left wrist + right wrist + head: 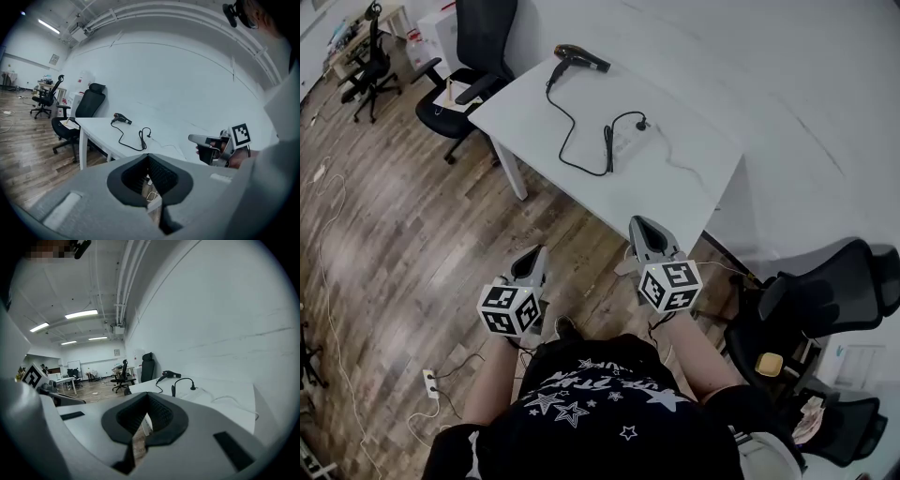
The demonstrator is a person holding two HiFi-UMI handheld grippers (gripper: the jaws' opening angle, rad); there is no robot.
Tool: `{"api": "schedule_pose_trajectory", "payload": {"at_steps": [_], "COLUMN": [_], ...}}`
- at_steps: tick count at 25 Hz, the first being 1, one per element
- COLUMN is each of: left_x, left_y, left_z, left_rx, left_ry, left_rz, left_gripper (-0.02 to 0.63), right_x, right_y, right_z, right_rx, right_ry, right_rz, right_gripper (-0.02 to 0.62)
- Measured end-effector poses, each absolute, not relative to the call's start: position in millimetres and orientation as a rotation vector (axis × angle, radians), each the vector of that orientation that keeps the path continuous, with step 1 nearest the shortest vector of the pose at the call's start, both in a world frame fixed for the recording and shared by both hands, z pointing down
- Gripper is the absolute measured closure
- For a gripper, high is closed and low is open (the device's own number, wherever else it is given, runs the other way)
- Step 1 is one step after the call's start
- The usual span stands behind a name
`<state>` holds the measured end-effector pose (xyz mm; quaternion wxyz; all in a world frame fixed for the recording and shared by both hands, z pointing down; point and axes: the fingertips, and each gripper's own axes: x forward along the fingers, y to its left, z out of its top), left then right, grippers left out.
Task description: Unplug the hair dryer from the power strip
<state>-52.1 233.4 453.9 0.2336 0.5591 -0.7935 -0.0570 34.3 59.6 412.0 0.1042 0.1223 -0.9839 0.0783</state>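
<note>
A black hair dryer [581,58] lies at the far corner of the white table [694,183]. Its black cord [572,141] loops across the top to a plug [641,123] seated in a white power strip [627,142]. Both grippers hover over the floor in front of the table, well short of the strip. My left gripper [534,253] is shut and holds nothing, and so is my right gripper [639,225], closer to the table's near edge. The left gripper view shows the hair dryer [122,118] far ahead, with the right gripper [192,138] off to the side. The hair dryer [171,374] and plug [192,388] also show in the right gripper view.
A black office chair [473,56] stands at the table's far left end. Another black chair [825,300] sits close on my right. A white floor power strip [431,382] and loose cables lie on the wood floor by my left side.
</note>
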Motion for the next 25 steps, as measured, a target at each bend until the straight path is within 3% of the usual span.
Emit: {"api": "schedule_pose_trajectory", "payload": {"at_steps": [8,25], "left_x": [-74,-141], "left_y": [231,131], "left_z": [461,459], "left_rx": [1.553,1.532], "left_ry": [-2.13,-2.133], "left_rz": [-0.2,-0.125], "left_gripper": [0.6,0.6], "right_x": [26,-49], "right_y": [65,-66], "right_z": [428,437], "right_rx": [0.387,0.477], "right_ry": [-2.831,-2.831], "right_rz": [0.202,0.36], "right_gripper": [0.588,0.588]}}
